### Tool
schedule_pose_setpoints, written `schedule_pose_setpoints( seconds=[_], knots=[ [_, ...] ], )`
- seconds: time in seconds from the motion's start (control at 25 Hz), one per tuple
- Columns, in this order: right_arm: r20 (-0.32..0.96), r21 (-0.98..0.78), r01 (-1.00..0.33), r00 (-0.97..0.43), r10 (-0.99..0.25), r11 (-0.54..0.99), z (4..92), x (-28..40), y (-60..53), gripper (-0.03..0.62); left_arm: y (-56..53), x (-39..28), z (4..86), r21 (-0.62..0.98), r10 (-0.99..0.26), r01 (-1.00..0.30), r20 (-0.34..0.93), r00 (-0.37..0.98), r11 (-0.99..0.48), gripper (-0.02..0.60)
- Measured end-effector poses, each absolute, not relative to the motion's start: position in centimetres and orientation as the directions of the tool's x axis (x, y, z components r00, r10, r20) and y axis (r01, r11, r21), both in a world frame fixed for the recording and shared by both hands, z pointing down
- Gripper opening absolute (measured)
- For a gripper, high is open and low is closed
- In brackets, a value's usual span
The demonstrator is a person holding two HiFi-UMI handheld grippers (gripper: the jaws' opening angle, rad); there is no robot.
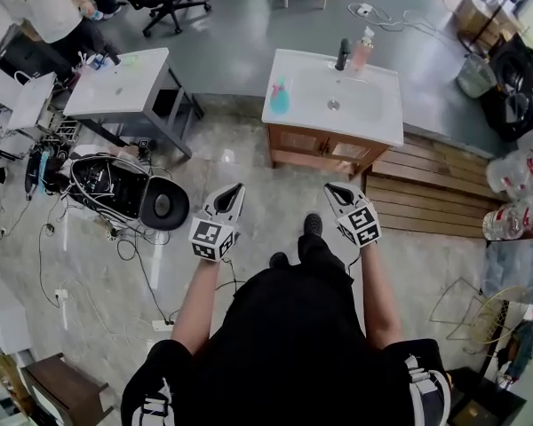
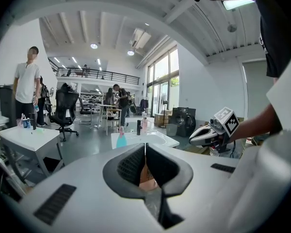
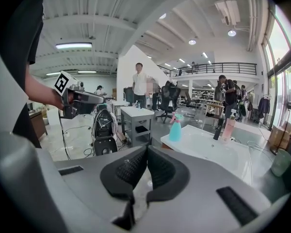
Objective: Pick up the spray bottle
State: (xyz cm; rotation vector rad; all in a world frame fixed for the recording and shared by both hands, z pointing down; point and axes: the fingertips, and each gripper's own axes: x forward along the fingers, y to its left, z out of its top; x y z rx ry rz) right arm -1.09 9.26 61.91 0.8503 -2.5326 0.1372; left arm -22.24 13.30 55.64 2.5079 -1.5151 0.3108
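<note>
Left claw (image 1: 237, 188) closed, empty. Right claw (image 1: 330, 187) likewise closed, empty. Both well short of desk (image 1: 382, 127). Spray bottle (image 1: 279, 98) upright on desk's left edge, untouched. Judged: task not begun; approach, opening, grasp and lift remain.

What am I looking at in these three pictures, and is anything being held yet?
No robot arm: a person carries two hand-held grippers. The head view looks down from the person's head at the left gripper and right gripper. The other two views ride on each gripper, looking along its jaws. Both pairs of jaws are together with nothing between them. Ahead, the white sink top carries the teal spray bottle, a dark tap and a pink bottle. Nothing is held.
</note>
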Motion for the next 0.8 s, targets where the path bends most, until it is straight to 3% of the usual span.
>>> schedule_pose_setpoints(
  seconds=[0.8],
  knots=[
    [0.461, 0.009, -0.506, -0.763, -0.452, 0.863, 63.1, 2.4, -7.5, 0.015, -0.8, -18.3, 56.2, 0.066, -0.890, -0.939, 0.302, 0.342, -0.338, 0.025]
  ],
)
